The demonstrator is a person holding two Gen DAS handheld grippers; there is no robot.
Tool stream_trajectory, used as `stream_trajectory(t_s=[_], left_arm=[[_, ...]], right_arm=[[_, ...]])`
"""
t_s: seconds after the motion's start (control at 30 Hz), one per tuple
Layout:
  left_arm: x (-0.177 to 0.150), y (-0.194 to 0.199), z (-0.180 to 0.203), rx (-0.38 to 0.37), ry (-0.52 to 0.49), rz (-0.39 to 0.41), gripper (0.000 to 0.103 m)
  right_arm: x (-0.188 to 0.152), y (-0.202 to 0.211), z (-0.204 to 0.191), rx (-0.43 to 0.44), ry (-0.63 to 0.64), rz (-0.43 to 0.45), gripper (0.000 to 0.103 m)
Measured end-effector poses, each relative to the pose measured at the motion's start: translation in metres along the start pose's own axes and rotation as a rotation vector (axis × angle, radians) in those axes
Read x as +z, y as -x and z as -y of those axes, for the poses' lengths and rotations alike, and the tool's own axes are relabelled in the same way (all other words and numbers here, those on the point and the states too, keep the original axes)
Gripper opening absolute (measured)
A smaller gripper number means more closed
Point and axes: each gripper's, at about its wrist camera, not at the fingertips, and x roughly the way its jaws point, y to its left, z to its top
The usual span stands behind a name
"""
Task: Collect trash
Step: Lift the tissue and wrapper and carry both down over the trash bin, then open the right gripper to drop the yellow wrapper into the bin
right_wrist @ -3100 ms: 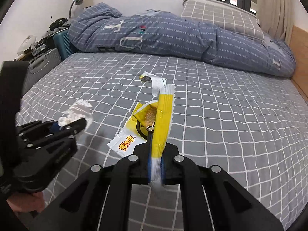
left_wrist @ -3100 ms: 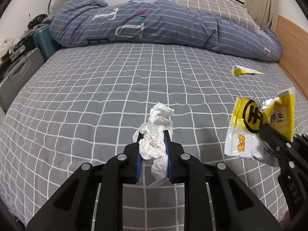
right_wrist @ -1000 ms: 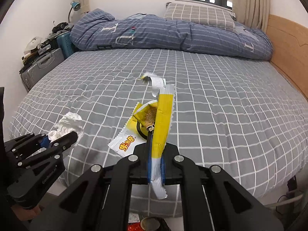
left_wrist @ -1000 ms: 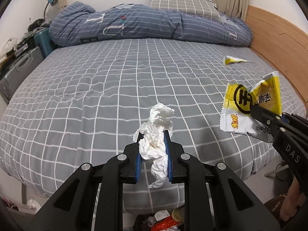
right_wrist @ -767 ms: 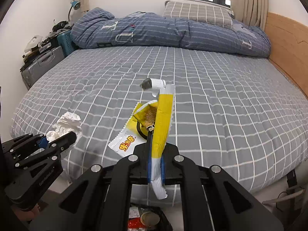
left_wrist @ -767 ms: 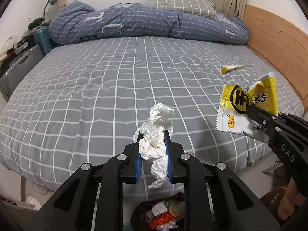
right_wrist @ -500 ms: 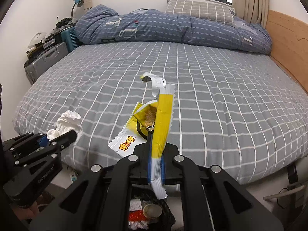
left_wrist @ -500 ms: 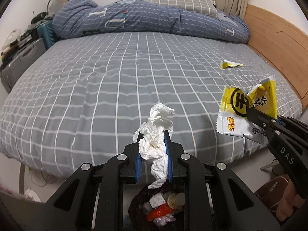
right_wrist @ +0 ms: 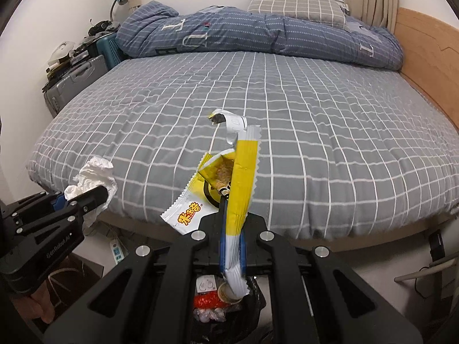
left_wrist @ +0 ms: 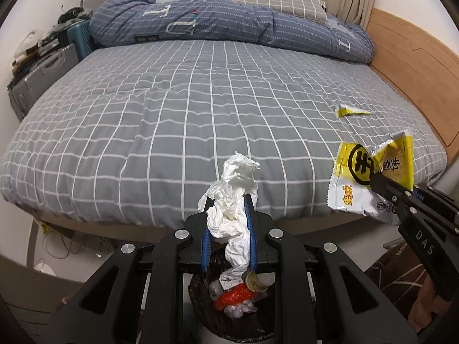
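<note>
My left gripper (left_wrist: 228, 218) is shut on a crumpled white tissue (left_wrist: 233, 197), which also shows in the right wrist view (right_wrist: 91, 177). My right gripper (right_wrist: 231, 229) is shut on a yellow and white snack wrapper (right_wrist: 242, 172), also seen at the right of the left wrist view (left_wrist: 370, 180). Both hang above a black-lined trash bin (left_wrist: 200, 312) on the floor at the foot of the bed; it holds a red wrapper, a cup and other litter, and shows in the right wrist view too (right_wrist: 256, 295). A small yellow wrapper scrap (left_wrist: 351, 111) lies on the bed near its right edge.
A bed with a grey checked sheet (left_wrist: 186, 109) fills the view, with a blue duvet (left_wrist: 229, 23) and a pillow at the far end. A wooden board (left_wrist: 416, 66) runs along the right. Suitcases (left_wrist: 43, 71) stand at the left. A power strip (right_wrist: 117, 250) lies on the floor.
Both grippers have drawn back from over the bed past its foot edge, still holding the tissue and the wrapper. The trash bin has come into view beneath them.
</note>
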Motion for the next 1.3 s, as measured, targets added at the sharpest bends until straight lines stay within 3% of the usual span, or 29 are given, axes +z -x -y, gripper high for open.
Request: stream_trajectory(t_s=[0.3, 0.57, 0.87, 1.0, 1.3], left_arm=[[-0.026, 0.014, -0.003, 0.030, 0.009, -0.052, 0.019], [-0.061, -0.002, -0.009, 0.032, 0.021, -0.139, 0.019], [-0.100, -0.042, -0.018, 0.016, 0.034, -0.228, 0.019], [-0.112, -0.063, -0.021, 0.006, 0.046, -0.277, 0.019], [-0.118, -0.083, -0.032, -0.004, 0.071, -0.319, 0.019]], right_arm=[[-0.033, 0.016, -0.002, 0.023, -0.013, -0.082, 0.006], [-0.060, 0.010, -0.004, 0.030, 0.000, -0.166, 0.006], [-0.103, -0.022, -0.010, 0.026, 0.011, -0.269, 0.006], [-0.123, -0.054, -0.010, 0.022, 0.013, -0.360, 0.006], [-0.133, -0.095, -0.030, 0.072, 0.041, -0.456, 0.008]])
